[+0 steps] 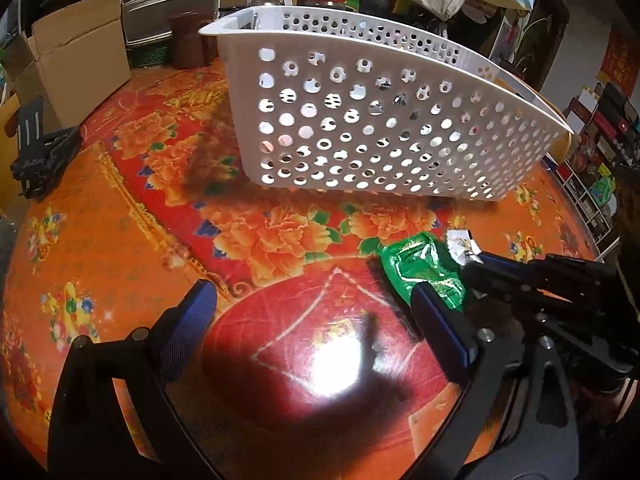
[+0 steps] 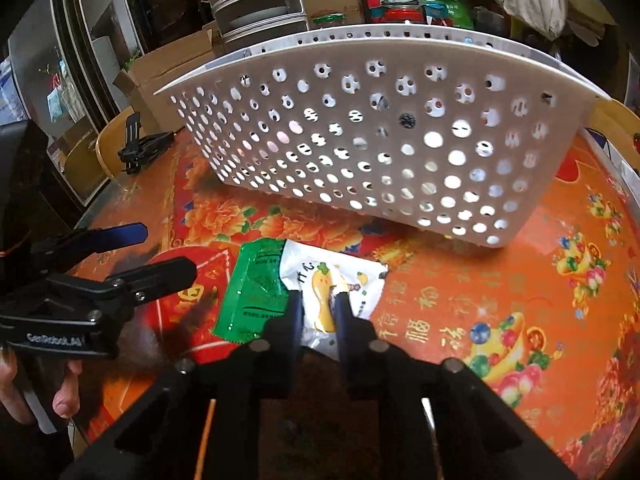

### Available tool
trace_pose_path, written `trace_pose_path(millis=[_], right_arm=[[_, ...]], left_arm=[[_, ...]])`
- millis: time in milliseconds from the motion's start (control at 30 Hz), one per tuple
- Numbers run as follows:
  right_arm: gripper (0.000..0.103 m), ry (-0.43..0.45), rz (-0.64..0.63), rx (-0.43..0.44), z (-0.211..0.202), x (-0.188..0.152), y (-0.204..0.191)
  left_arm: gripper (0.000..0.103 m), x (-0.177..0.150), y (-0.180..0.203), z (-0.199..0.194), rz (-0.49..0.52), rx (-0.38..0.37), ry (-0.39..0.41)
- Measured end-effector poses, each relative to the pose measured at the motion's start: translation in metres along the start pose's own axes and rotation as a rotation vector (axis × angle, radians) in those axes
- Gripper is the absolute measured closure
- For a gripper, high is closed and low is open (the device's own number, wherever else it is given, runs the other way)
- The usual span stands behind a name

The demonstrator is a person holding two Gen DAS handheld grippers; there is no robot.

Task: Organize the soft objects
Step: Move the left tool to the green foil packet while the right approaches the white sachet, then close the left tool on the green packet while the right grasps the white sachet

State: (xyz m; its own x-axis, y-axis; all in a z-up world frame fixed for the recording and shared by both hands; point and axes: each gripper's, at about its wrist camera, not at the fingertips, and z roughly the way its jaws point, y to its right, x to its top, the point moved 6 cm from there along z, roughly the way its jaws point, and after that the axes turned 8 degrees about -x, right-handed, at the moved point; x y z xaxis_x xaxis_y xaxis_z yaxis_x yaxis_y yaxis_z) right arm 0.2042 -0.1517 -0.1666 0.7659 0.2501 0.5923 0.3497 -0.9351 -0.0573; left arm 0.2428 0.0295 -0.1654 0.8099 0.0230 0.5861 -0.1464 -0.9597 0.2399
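Note:
A green-and-white snack packet (image 2: 280,292) lies on the red floral table in front of a white perforated basket (image 2: 400,152). My right gripper (image 2: 318,300) is shut on the packet's white end. In the left wrist view the packet (image 1: 424,272) sits just right of my left gripper (image 1: 312,300), which is open and empty above the table, with its right finger (image 1: 436,320) against the packet's green end. The basket (image 1: 380,120) stands beyond. The right gripper (image 1: 476,260) enters from the right in that view, and the left gripper (image 2: 168,252) shows at the left of the right wrist view.
A black clamp-like holder (image 1: 40,156) lies at the table's left edge. Cardboard boxes (image 1: 76,60), a brown jar (image 1: 188,40), metal trays and bagged goods crowd the space behind the basket. Shelves stand to the right.

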Motion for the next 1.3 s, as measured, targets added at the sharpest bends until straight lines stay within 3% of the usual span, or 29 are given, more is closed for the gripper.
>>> trace_pose_path(millis=[767, 900, 1067, 1133, 1300], right_arm=[[0.096, 0.095, 0.109, -0.013, -0.05, -0.011, 0.054], [0.096, 0.099, 0.127, -0.009, -0.053, -0.015, 0.063], [0.096, 0.105, 0.14, 0.001, -0.057, -0.022, 0.066], [0.096, 0.108, 0.14, 0.006, -0.059, -0.024, 0.064], [0.096, 0.125, 0.133, 0.021, -0.068, -0.03, 0.052]], left_arm=[[0.007, 0.0, 0.095, 0.056, 0.114, 0.015, -0.08], [0.025, 0.004, 0.105, 0.055, 0.12, 0.026, -0.063], [0.029, 0.002, 0.117, 0.053, 0.129, 0.028, -0.049], [0.039, -0.001, 0.121, 0.049, 0.139, 0.025, -0.04], [0.053, -0.017, 0.112, 0.028, 0.145, 0.035, -0.013]])
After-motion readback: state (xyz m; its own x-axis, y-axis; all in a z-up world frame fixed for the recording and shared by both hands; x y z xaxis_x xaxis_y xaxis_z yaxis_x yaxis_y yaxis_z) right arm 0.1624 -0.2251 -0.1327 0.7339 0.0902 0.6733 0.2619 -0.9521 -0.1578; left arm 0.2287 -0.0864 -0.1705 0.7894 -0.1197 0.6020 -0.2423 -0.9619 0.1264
